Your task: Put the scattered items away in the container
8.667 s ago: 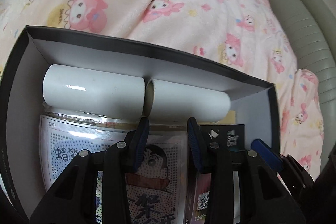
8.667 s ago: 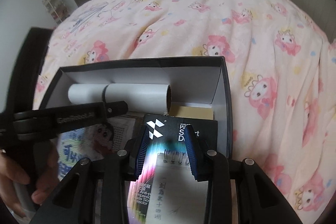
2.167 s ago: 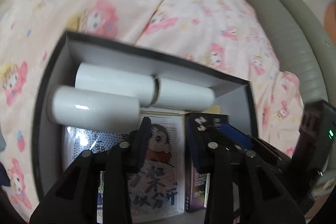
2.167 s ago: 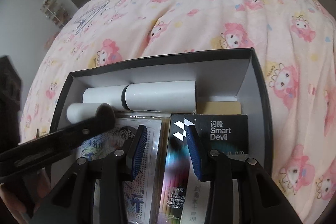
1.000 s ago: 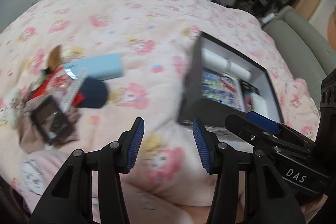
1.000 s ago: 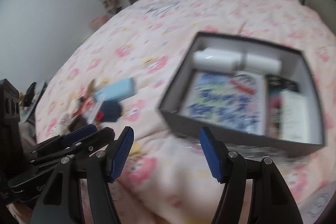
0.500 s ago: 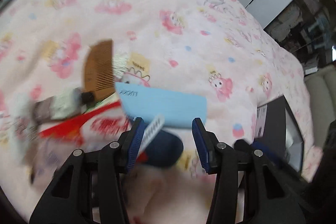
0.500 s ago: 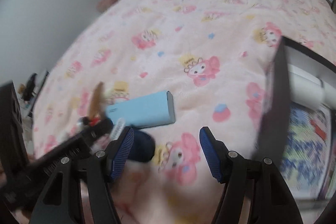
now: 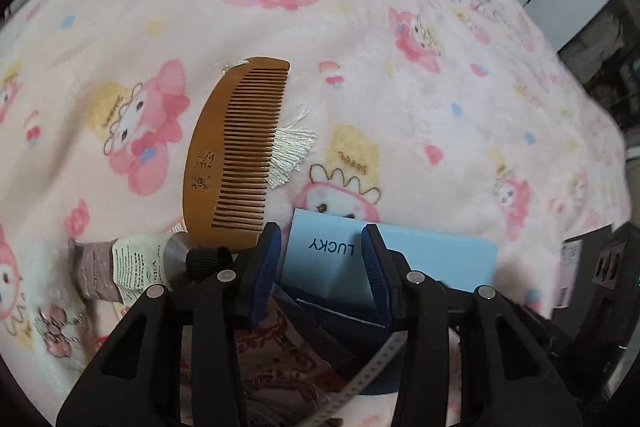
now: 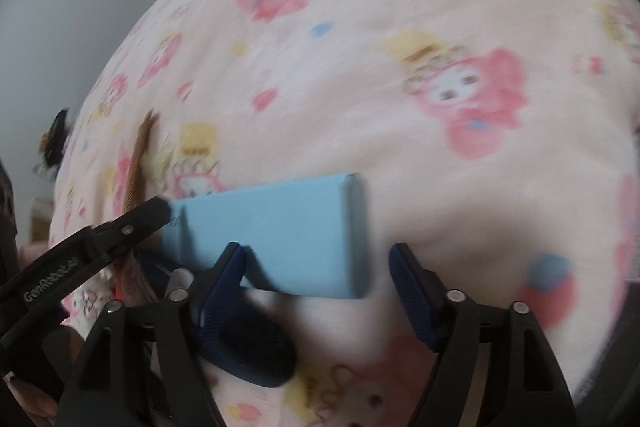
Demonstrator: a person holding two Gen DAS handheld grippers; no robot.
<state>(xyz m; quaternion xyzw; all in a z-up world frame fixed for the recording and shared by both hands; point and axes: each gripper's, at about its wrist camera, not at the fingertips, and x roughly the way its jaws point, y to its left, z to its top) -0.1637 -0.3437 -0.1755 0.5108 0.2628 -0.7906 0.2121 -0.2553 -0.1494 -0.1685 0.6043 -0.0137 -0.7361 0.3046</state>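
Bare pink blanket (image 9: pixel 360 27) beyond and right of the comb (image 9: pixel 236 151) — open passage. Crowded below: tube (image 9: pixel 132 269), blue box (image 9: pixel 420 263), dark pouch (image 10: pixel 248 351) packed together.

Soft even light; right view motion-blurred, left sharp; fisheye-warped dark edges.

box (image 9: pixel 392 259) just ahead between left gripper (image 9: pixel 322 259) fingers | comb (image 9: pixel 236 155) ahead-left, on blanket (image 9: pixel 360 27) | tube (image 9: pixel 132 269) left, below comb | pouch (image 10: pixel 244 347) under box

Pink blanket (image 9: pixel 360 27) bears comb (image 9: pixel 236 155), blue box (image 10: pixel 280 223).
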